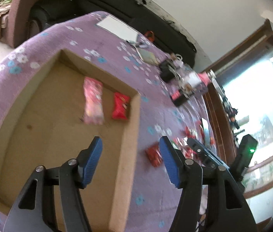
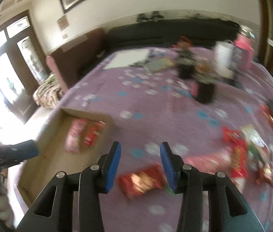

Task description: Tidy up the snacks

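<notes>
Hovering my left claw (image 1: 130, 160) over the near right wall of the cardboard box (image 1: 130, 135); its blue pads stand apart with nothing between them. Box sits on the purple flowered bedspread (image 1: 101, 38). Inside, toward the far corner: a pink snack packet (image 1: 93, 101) with a red snack packet (image 1: 120, 106) just beside it on the right.

My right claw (image 2: 140, 164) is also parted and holds nothing. Below it, lying on the bedspread, a red-and-gold snack pouch (image 2: 142, 179); from the right wrist view I cannot tell whether the pads touch it, picture blurred. More loose snacks (image 2: 238, 154) lie scattered to the right, well apart from the box. Dark bottles (image 2: 204, 89) stand farther back on the bed. A flat white sheet (image 2: 128, 59) lies near the headboard.
</notes>
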{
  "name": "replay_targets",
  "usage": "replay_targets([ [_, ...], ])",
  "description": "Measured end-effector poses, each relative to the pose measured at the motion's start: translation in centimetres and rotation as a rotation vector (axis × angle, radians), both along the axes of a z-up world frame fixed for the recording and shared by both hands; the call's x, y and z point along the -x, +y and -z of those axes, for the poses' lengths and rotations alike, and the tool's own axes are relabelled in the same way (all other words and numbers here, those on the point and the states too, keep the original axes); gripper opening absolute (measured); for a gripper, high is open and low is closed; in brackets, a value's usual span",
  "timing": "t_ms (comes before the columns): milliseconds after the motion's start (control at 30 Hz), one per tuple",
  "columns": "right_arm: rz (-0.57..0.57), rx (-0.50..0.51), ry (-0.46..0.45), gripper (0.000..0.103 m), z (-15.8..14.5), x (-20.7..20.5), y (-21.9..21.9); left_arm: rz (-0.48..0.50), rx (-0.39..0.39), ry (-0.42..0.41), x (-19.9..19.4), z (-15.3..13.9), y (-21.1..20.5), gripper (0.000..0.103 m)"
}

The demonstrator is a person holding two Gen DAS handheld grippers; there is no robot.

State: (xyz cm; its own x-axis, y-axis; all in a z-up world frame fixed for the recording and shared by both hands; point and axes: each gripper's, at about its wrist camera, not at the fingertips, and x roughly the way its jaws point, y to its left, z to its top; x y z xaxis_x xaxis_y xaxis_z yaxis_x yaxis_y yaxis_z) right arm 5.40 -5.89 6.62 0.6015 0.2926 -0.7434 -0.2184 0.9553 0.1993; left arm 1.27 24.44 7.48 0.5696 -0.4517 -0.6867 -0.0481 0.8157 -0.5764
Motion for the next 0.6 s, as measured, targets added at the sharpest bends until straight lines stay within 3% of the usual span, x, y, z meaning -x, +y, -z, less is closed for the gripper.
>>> replay_targets([
  [200, 0.088, -0.049, 0.043, 0.044, 2.8, 2.1, -5.4, 0.116, -0.094, -0.019, 0.6, 0.1, -5.2, 0.06],
  [300, 0.119, -0.131, 0.074, 0.046, 3.7, 2.3, -7.8, 0.17, -0.157, -0.024, 0.5, 0.5, -7.7, 0.06],
  [400, 0.111, -0.215, 0.1, 0.046, 4.2, 2.2, -8.3, 0.211, -0.201, -0.03, 0.5, 0.9, -9.5, 0.06],
  [600, 0.098, -0.222, 0.141, 0.046, 5.2, -0.1, -5.4, 0.3, -0.337, -0.06, 0.9, 1.9, -12.6, 0.06],
])
